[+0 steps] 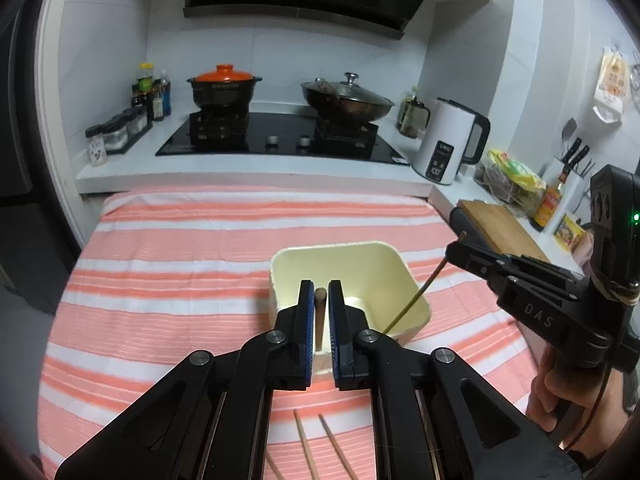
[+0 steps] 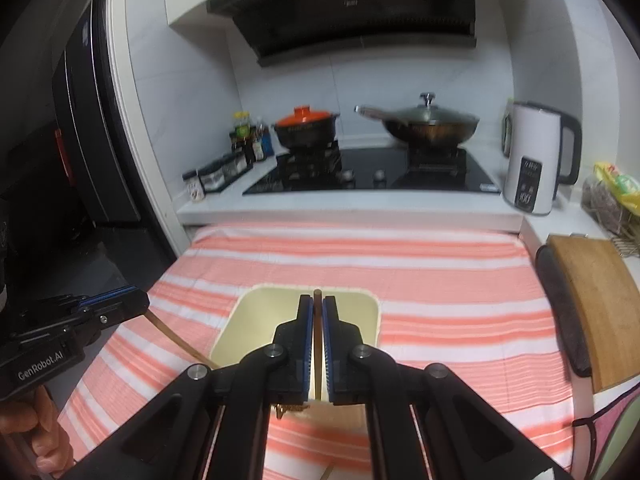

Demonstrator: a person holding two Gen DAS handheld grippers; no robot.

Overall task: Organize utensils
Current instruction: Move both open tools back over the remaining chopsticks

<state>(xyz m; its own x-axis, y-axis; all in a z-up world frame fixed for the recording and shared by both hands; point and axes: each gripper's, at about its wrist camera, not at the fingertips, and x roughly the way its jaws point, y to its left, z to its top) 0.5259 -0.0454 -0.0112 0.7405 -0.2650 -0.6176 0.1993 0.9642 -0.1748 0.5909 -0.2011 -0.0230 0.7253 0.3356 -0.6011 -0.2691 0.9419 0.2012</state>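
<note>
Striped cloth covers the desk (image 1: 160, 280). Over the cream holder (image 1: 384, 264), left tongs (image 1: 320, 292) stand slightly parted around one chopstick (image 1: 320, 312); right tongs (image 2: 319, 308) clamp another chopstick (image 2: 317, 344), both apparently poised for dropping in.

L gripper (image 1: 320, 304) jaws slightly parted; R gripper (image 2: 318, 320) jaws closed; both tilted down.
</note>
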